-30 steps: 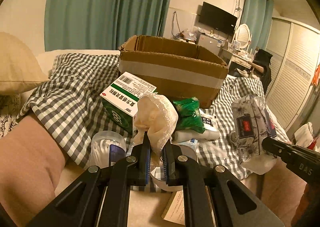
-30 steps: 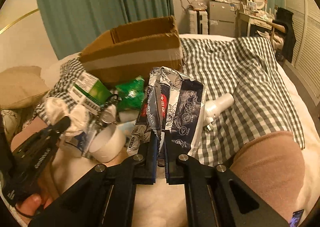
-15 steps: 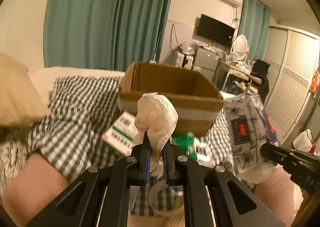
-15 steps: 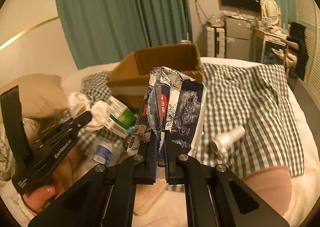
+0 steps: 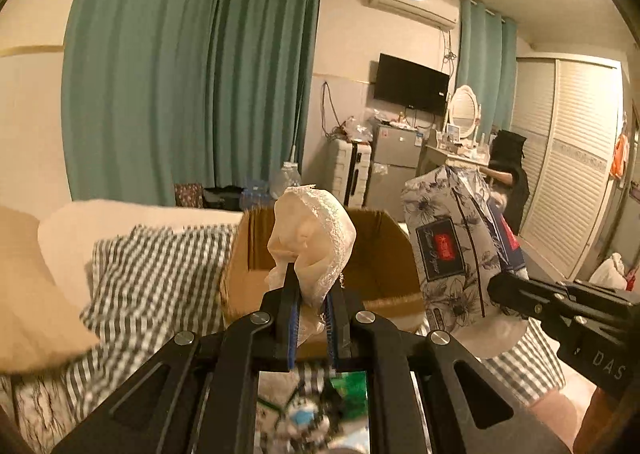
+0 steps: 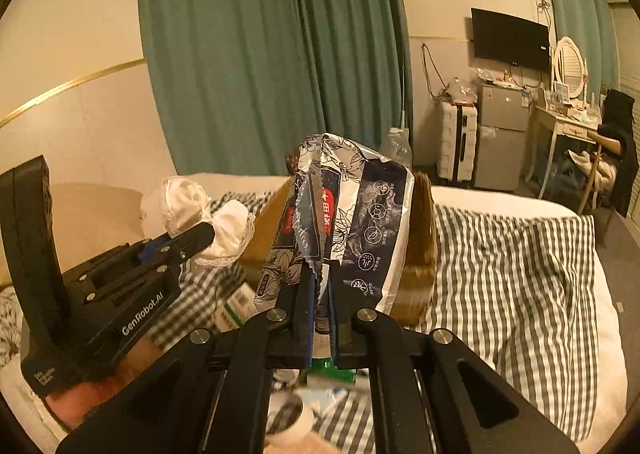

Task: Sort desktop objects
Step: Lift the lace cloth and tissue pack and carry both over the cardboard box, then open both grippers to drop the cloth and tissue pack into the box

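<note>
Cardboard box (image 5: 384, 254) waits as I hold both items aloft.
My left gripper (image 5: 311, 294) pinches lace cloth (image 5: 310, 242); right gripper (image 6: 320, 294) clamps tissue pack (image 6: 344, 221); only its view shows striped bedding (image 6: 520, 274).

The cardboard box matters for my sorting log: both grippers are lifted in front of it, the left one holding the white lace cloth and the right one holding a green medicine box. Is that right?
Not quite. The right gripper is shut on a floral tissue pack, not a green medicine box, as the right wrist view shows. The rest holds: the left gripper holds the white lace cloth, both raised in front of the cardboard box.
</note>
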Demonstrator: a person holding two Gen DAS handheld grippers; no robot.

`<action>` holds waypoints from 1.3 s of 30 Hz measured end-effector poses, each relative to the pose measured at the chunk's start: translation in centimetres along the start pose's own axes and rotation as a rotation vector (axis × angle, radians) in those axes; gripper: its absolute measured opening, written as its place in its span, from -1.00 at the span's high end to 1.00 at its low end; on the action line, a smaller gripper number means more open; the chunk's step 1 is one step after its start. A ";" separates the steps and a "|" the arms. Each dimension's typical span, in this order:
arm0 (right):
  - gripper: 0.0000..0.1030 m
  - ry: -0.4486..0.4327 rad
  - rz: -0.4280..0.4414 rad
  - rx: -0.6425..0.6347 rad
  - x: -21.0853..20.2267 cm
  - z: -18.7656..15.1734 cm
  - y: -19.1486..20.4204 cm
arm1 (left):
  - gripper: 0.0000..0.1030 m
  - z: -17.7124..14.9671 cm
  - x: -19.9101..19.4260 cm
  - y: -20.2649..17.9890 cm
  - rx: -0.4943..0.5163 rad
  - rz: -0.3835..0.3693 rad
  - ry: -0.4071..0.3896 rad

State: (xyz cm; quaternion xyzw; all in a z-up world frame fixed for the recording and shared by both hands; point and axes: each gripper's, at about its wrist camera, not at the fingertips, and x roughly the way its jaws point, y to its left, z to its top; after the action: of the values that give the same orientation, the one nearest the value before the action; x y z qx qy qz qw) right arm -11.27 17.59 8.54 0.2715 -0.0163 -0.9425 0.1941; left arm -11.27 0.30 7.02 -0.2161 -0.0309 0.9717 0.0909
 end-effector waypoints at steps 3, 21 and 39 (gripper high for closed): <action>0.90 0.000 -0.002 0.003 1.4 1.2 -0.8 | 0.80 1.3 2.0 0.2 0.001 -0.002 0.006; 0.90 0.134 -0.005 0.072 18.8 3.9 -7.2 | 0.80 0.4 20.0 2.8 -0.051 -0.009 0.210; 0.12 0.059 -0.049 0.063 17.3 3.3 -8.1 | -0.63 -1.0 19.6 2.6 -0.010 0.034 0.227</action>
State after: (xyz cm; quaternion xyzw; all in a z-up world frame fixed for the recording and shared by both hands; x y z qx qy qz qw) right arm -29.29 18.34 1.55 0.3054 -0.0337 -0.9377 0.1625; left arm -28.70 1.47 -2.21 -0.3258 -0.0215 0.9421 0.0765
